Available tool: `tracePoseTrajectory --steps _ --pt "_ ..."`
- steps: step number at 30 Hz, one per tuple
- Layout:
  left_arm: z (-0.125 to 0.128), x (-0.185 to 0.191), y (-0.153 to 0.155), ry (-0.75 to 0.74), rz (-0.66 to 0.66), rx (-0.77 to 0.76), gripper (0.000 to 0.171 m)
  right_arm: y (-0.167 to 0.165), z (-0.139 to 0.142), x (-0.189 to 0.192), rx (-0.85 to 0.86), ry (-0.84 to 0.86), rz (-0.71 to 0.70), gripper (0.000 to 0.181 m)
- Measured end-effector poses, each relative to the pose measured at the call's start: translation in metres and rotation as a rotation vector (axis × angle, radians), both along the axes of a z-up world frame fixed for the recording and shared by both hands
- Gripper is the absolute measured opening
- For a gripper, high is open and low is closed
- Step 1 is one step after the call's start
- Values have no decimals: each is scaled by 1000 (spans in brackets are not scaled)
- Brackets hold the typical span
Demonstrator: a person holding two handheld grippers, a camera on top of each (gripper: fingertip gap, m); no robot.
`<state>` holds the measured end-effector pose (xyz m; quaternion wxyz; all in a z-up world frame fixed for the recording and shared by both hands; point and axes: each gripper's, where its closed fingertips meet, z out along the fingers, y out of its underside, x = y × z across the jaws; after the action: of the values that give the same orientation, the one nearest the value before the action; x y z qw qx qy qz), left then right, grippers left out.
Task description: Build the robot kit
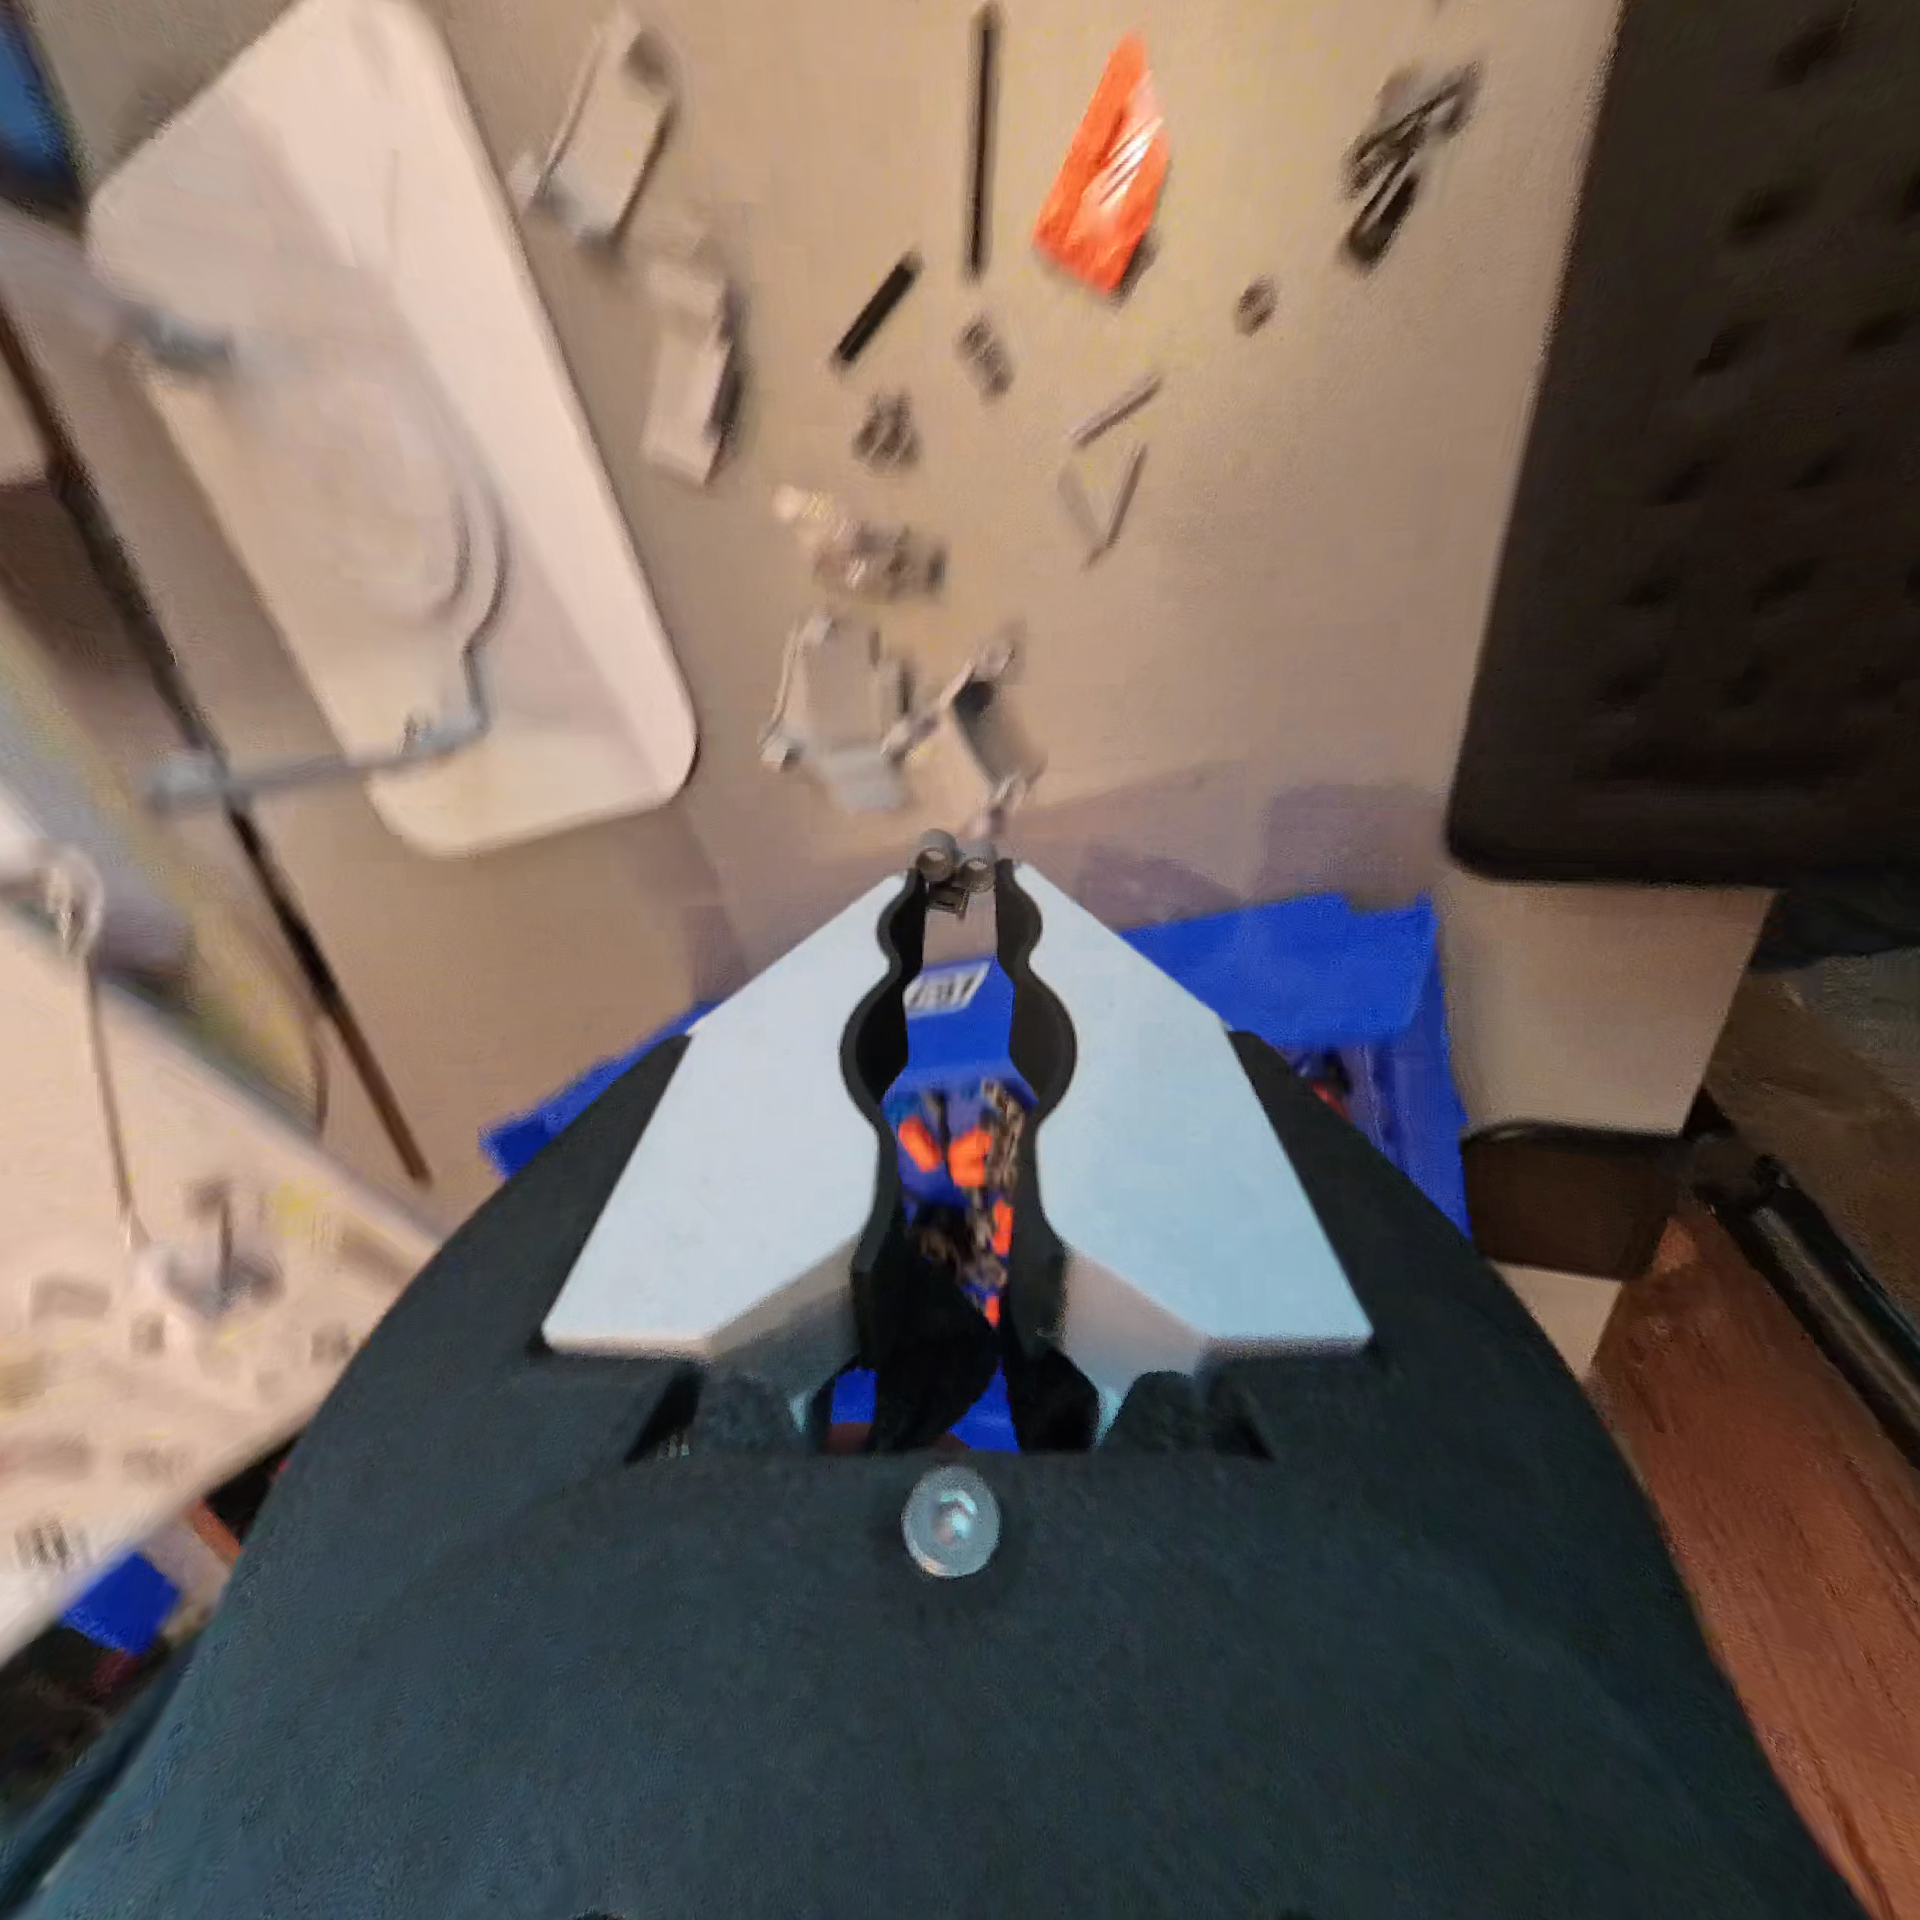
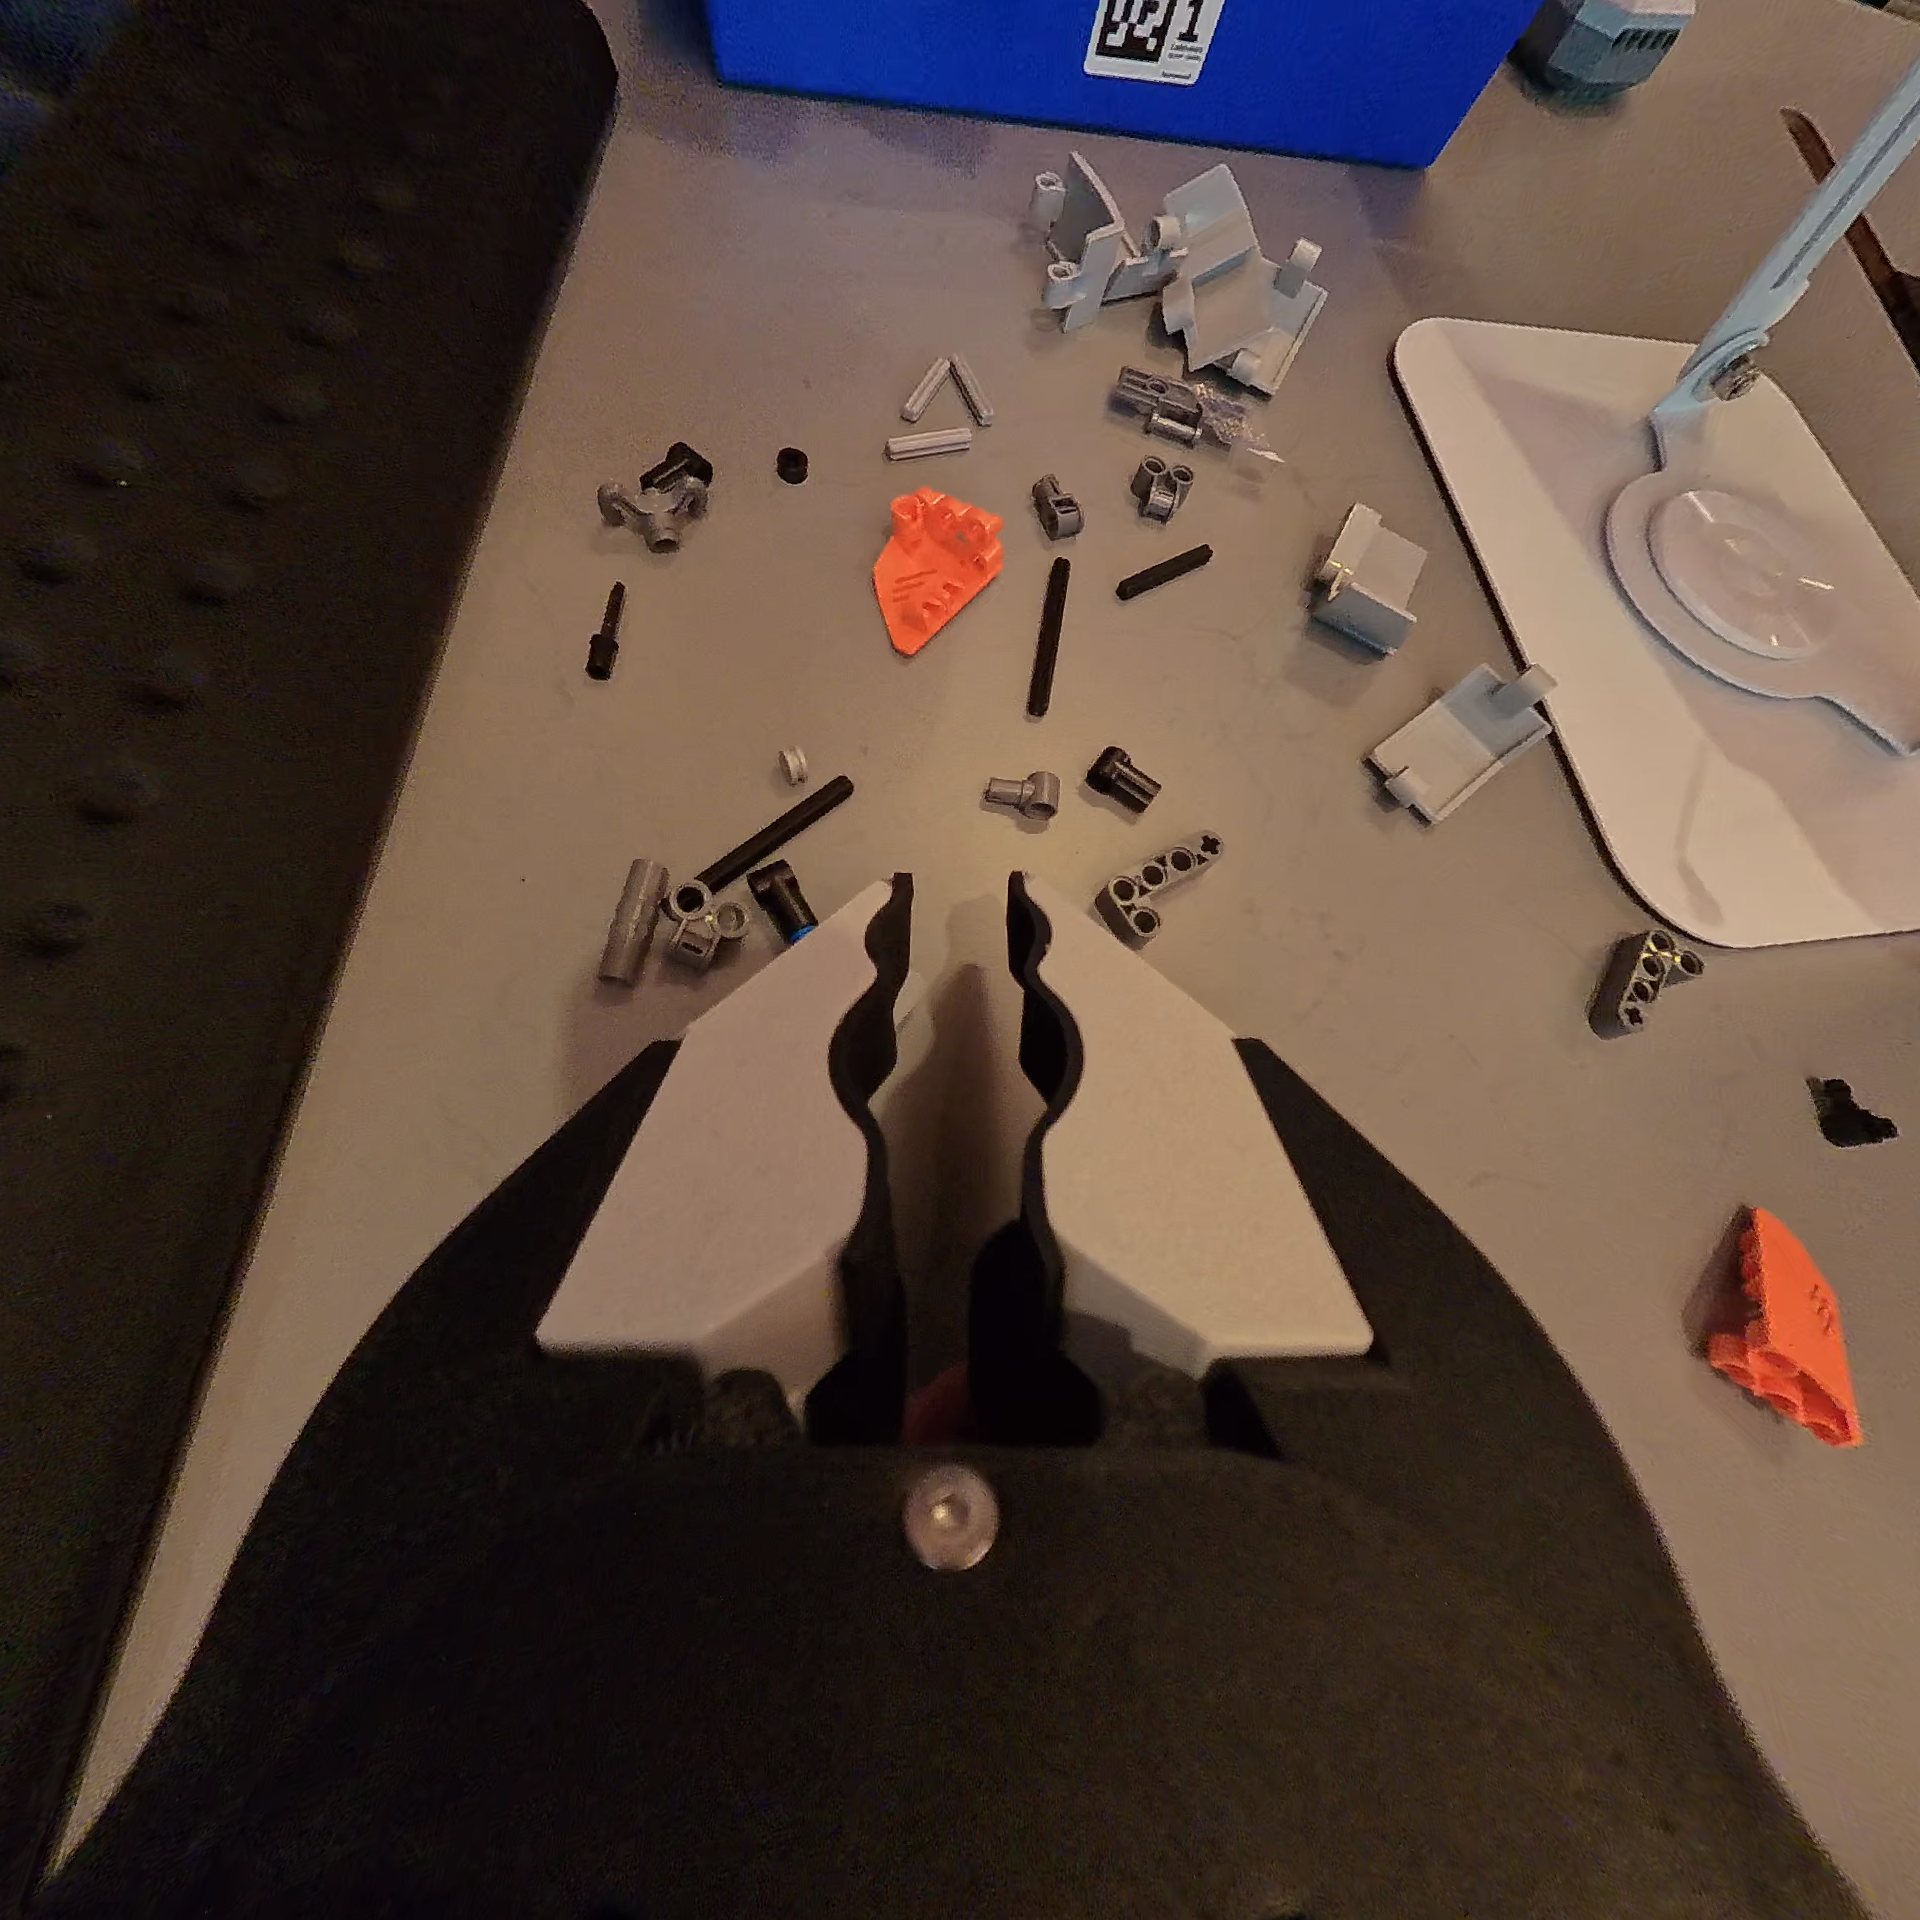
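My left gripper (image 1: 954, 883) is shut on a small dark grey connector piece (image 1: 951, 868) at its fingertips and holds it in the air above a blue bin (image 1: 1299, 971) that contains orange and dark parts. The left wrist view is blurred. My right gripper (image 2: 960, 883) is open and empty, low over the grey table (image 2: 1299, 1195). Nearest to it are a grey pin connector (image 2: 1023, 795), a dark grey L-shaped beam (image 2: 1158, 883) on its right, and a cluster of grey connectors with a black axle (image 2: 774, 831) on its left.
Loose toy building parts lie scattered: an orange panel (image 2: 935, 566), another orange piece (image 2: 1782, 1340), black axles (image 2: 1049, 634), light grey panels (image 2: 1184, 265). A white stand base (image 2: 1538, 582) is at the right, a blue bin (image 2: 1039, 62) at the far edge, a black mat (image 2: 208, 520) at the left. Spacing between my two grippers at the tips: around 25 cm.
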<state>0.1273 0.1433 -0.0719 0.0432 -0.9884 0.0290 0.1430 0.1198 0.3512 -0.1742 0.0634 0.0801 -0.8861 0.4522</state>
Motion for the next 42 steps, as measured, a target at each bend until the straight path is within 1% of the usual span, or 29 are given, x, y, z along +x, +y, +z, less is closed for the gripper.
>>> tracePoseTrajectory --steps 3,5,7,9,11,13,15,17,19,21,24,26,28,30,31,33,36,39,40,42 --pt "-33 17 38 -62 -158 -66 12 0 -1 1 7 9 5 16" --pt "-55 25 53 -93 -231 -106 12 0 -2 2 9 13 8 16" --pt "-74 27 59 -114 -274 -133 12 0 -2 2 9 13 11 16" --pt "-91 26 55 -140 -298 -180 12 0 -2 2 11 14 11 16" --pt "-103 26 57 -165 -285 -168 12 0 -2 2 13 13 11 16" --pt "-109 23 59 -161 -282 -155 13 0 -2 2 12 11 9 16" --pt "-110 17 63 -126 -271 -135 23 0 -2 2 14 10 8 16" --pt "-108 17 68 -124 -259 -101 29 0 -2 1 14 10 6 16" --pt "-97 8 68 -79 -237 -67 32 0 -2 1 14 10 6 16" --pt "-73 -6 62 -63 -161 10 30 0 -2 2 12 12 7 16" --pt "-21 -29 38 31 -72 102 24 0 -2 1 13 6 5 16" --pt "10 -44 8 141 -13 71 24 0 -2 1 12 0 3 16" --pt "30 -46 -25 192 59 14 23 0 -2 0 12 0 1 16" --pt "36 -45 -65 206 146 -63 22 0 -2 1 14 3 2 17" --pt "33 -41 -80 178 177 -73 21 0 -2 1 15 3 2 17" --pt "15 -26 -108 55 257 -79 20 0 -2 1 16 2 2 17" --pt "-27 -6 -146 -108 344 -130 21 0 -2 1 16 5 4 17" --pt "-68 6 -163 -194 414 -143 24 0 -2 1 16 5 4 16" --pt "-77 6 -169 -187 424 -162 24 0 -2 1 15 3 3 16" --pt "-91 14 -172 -229 437 -163 24 0 -2 1 13 0 2 16"
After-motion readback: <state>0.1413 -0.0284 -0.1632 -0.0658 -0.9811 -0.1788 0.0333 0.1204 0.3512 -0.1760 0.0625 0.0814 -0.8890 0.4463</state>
